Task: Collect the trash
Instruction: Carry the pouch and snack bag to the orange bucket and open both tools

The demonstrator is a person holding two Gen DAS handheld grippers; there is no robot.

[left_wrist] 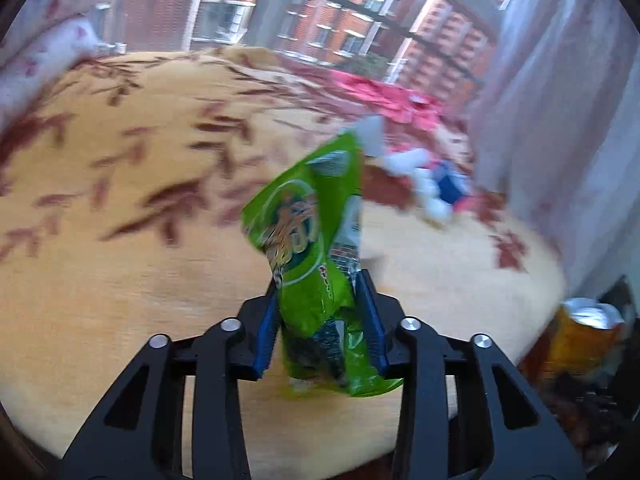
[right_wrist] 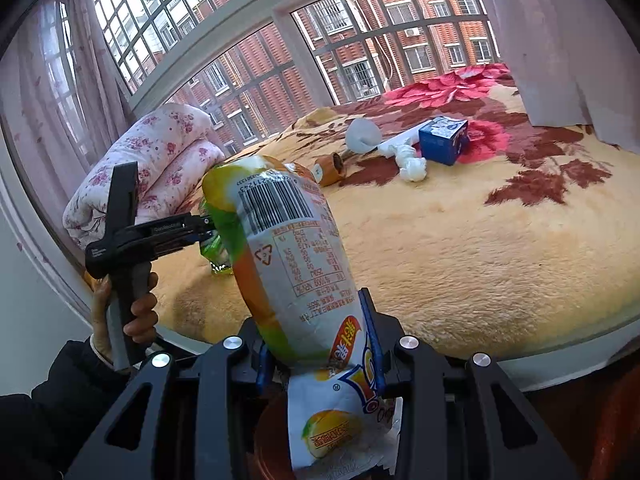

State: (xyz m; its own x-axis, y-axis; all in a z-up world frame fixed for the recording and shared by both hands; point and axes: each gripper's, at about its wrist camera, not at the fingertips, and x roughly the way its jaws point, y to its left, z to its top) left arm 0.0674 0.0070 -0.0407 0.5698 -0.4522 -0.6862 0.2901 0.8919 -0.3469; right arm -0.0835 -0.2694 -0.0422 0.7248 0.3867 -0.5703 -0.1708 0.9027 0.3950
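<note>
Tan fleece bed [right_wrist: 460, 248] fills mid-frame, wide bare cover toward its lower-right rim. Upper right lie a blue carton [right_wrist: 443, 139] and white crumpled paper [right_wrist: 412, 166]. Right gripper [right_wrist: 320, 340] jaws pinch a white-orange snack bag [right_wrist: 296, 264]; left gripper [left_wrist: 320, 304] jaws clamp a green wrapper [left_wrist: 308, 236].

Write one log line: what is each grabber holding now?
left gripper: shut on green wrapper | right gripper: shut on white wrapper | on bed: blue box
</note>
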